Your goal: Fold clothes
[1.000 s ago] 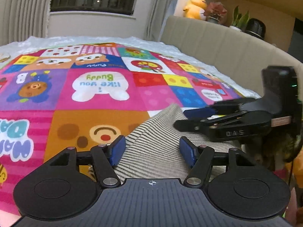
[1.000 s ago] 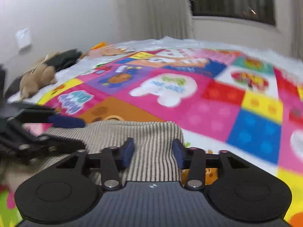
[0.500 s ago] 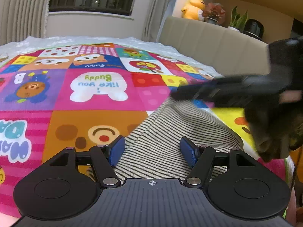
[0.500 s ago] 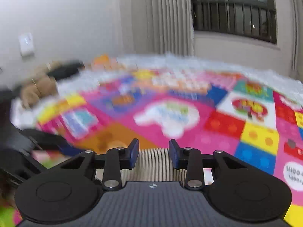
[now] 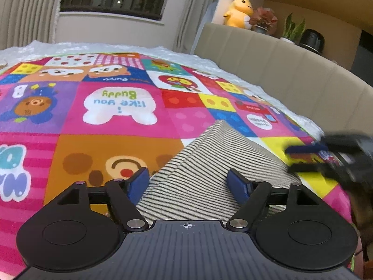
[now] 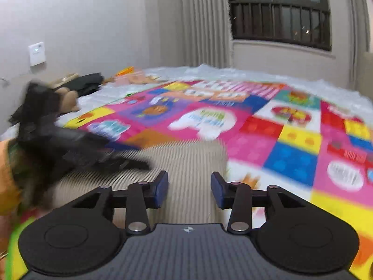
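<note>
While the striped garment [image 5: 209, 161] lay folded on the patchwork play mat [image 5: 112, 121], both tongs stood open over it, gripping nothing.

Its grey-and-white ribbed layers formed a neat block at the mat's near edge, just ahead of the left gripper [image 5: 188, 183], whose blue pads [image 5: 137, 182] were spread wide to either side of the cloth. Beside it, the right gripper [image 6: 189, 187] hovered with a narrower gap above the garment's right edge. Beyond the mat stood a beige headboard [image 5: 275, 60] with a yellow plush toy [image 5: 238, 11] on top.
</note>
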`<state>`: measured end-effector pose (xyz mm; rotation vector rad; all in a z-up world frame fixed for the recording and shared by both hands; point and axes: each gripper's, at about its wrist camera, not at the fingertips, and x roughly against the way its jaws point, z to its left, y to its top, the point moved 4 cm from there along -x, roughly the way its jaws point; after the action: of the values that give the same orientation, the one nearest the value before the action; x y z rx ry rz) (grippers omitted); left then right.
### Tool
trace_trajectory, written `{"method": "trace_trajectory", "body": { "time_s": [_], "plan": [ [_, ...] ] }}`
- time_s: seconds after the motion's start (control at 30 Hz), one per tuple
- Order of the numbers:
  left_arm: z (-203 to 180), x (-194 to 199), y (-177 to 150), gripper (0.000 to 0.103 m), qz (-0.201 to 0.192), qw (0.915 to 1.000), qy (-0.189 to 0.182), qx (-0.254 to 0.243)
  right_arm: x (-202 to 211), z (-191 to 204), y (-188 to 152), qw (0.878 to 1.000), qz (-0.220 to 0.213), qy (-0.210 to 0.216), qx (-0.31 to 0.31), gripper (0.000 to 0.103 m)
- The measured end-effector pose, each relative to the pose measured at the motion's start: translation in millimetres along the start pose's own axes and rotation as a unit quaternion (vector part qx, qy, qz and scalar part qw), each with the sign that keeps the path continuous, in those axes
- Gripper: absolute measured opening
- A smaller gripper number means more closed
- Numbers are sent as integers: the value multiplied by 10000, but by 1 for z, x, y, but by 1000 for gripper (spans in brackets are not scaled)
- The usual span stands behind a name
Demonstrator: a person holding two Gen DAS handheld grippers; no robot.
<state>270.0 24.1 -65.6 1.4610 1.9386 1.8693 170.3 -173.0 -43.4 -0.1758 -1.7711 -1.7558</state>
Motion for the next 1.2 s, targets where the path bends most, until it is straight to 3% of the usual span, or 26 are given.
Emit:
{"method": "trace_trajectory", "body": {
  "time_s": [0.13,0.2,0.37,0.43,0.5,0.57,0.67,0.73,0.8,0.9,1.03,1.2],
  "plan": [
    [-2,-9,-1,88,75,9999,77,-28,-10,-5,-24,9989,54,-216,-420,49],
    [-2,-7,0,88,131,9999,111,-23,-13,-13,-25,9973,54,-255,-682,62],
    [-9,14,10,89,204,9995,110,-224,1,-19,-26,9937,91,-71,-1114,65],
    [-10,25,15,96,194,9993,28,-320,13,-22,-29,9879,150,127,-1538,68],
    [-4,29,16,96,270,9992,-88,-294,20,-25,-34,9784,243,389,-2015,76],
    [7,23,13,97,422,9989,-63,-175,22,-27,-43,9630,433,718,-2561,77],
    [28,11,2,100,596,9970,-311,393,12,-21,-56,9301,804,1289,-3344,77],
    [36,8,-3,100,608,9947,-471,677,0,-14,-62,9171,971,1450,-3583,76],
    [39,7,-7,100,564,9935,-567,807,-12,-13,-60,9181,1001,1427,-3559,57],
    [35,14,-10,97,542,9944,-576,696,-23,-17,-47,9232,984,1455,-3419,56],
    [30,24,-14,95,585,9929,-688,779,-21,-29,-15,9578,703,942,-2624,51],
    [-13,32,-27,96,744,9893,-1146,519,-29,-57,6,9688,644,488,-2343,51]
  ]
}}
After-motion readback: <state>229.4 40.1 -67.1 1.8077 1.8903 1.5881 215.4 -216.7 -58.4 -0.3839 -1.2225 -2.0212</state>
